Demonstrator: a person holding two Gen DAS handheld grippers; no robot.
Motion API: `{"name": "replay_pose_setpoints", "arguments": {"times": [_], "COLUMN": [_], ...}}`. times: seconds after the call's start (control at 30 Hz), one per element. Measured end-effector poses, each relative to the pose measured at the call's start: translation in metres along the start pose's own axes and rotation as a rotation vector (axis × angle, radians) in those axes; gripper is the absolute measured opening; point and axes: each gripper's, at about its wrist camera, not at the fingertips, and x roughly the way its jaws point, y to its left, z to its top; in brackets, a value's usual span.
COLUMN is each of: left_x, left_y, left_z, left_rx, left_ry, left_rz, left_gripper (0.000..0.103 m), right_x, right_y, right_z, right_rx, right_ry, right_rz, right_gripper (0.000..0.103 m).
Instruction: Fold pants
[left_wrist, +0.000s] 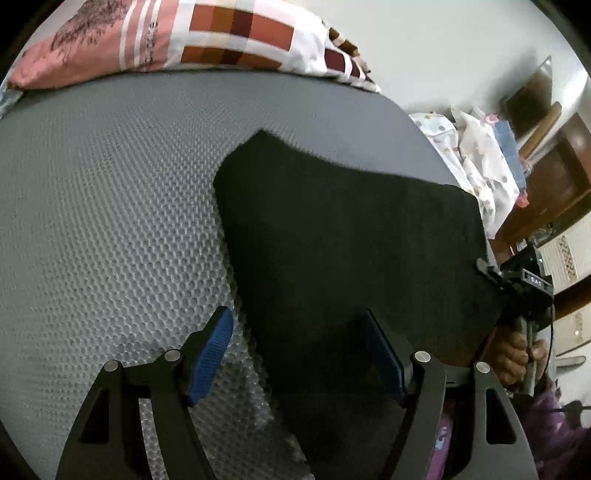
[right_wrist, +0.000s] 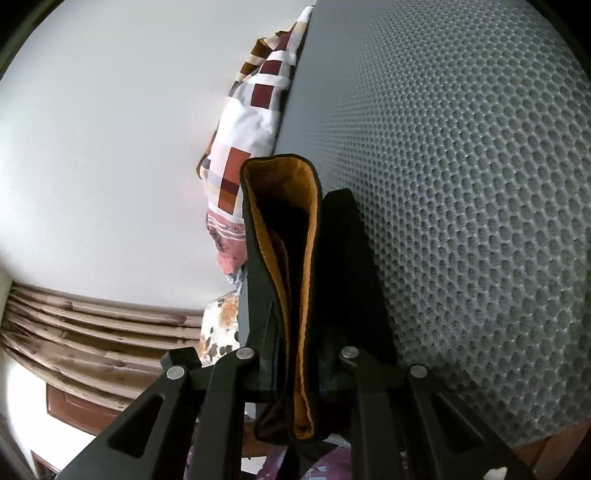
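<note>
Black pants (left_wrist: 351, 240) lie flat on the grey honeycomb mattress (left_wrist: 110, 221). My left gripper (left_wrist: 297, 317) hovers open over their near left edge, one blue pad (left_wrist: 212, 350) above the mattress and the other above the cloth, touching nothing. At the pants' right edge a hand (left_wrist: 513, 354) holds my right gripper (left_wrist: 517, 284). In the right wrist view my right gripper (right_wrist: 295, 221) is shut on a folded edge of the pants (right_wrist: 280, 295), black outside with an orange lining; the cloth hides its left finger.
A patterned pillow (left_wrist: 166, 40) lies along the mattress's far edge, and shows in the right wrist view as the pillow (right_wrist: 251, 122) against a white wall. Off the right side are a heap of printed clothes (left_wrist: 480, 166) and dark wooden furniture (left_wrist: 554, 177).
</note>
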Motion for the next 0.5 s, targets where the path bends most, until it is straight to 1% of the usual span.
{"name": "replay_pose_setpoints", "arguments": {"times": [0.03, 0.07, 0.1, 0.13, 0.2, 0.23, 0.27, 0.3, 0.37, 0.43, 0.5], "left_x": [0.003, 0.005, 0.003, 0.003, 0.003, 0.002, 0.000, 0.000, -0.005, -0.007, -0.008], "left_y": [0.002, 0.005, 0.006, 0.008, 0.010, 0.014, 0.017, 0.020, 0.028, 0.034, 0.038], "left_z": [-0.002, -0.003, -0.003, -0.003, -0.002, -0.003, -0.004, -0.004, -0.006, -0.006, -0.007], "left_rx": [-0.007, -0.017, -0.018, -0.020, -0.027, -0.035, -0.044, -0.059, -0.084, -0.111, -0.128], "left_ry": [0.009, 0.012, -0.003, 0.002, 0.005, 0.006, 0.008, 0.009, 0.004, 0.000, 0.003], "left_rz": [-0.001, -0.010, -0.016, -0.016, -0.031, -0.040, -0.050, -0.065, -0.093, -0.127, -0.163], "left_gripper": [0.073, 0.073, 0.073, 0.073, 0.073, 0.073, 0.073, 0.073, 0.073, 0.075, 0.076], "right_x": [0.000, 0.003, 0.002, 0.001, -0.001, -0.004, -0.009, -0.013, -0.021, -0.023, -0.020], "right_y": [-0.005, -0.009, -0.010, -0.010, -0.005, -0.004, -0.002, 0.000, 0.003, 0.009, 0.011], "right_z": [0.001, 0.004, 0.005, 0.006, 0.008, 0.009, 0.011, 0.012, 0.013, 0.014, 0.012], "right_rx": [-0.007, -0.003, 0.010, 0.017, 0.009, 0.008, 0.006, 0.003, -0.010, -0.041, -0.060], "right_ry": [0.007, 0.014, 0.018, 0.025, 0.028, 0.024, 0.015, 0.004, -0.006, -0.010, 0.008], "right_rz": [-0.024, -0.016, 0.010, 0.012, 0.003, -0.001, -0.005, -0.004, -0.005, -0.043, -0.064], "right_gripper": [0.015, 0.010, 0.012, 0.014, 0.022, 0.024, 0.029, 0.038, 0.050, 0.052, 0.054]}}
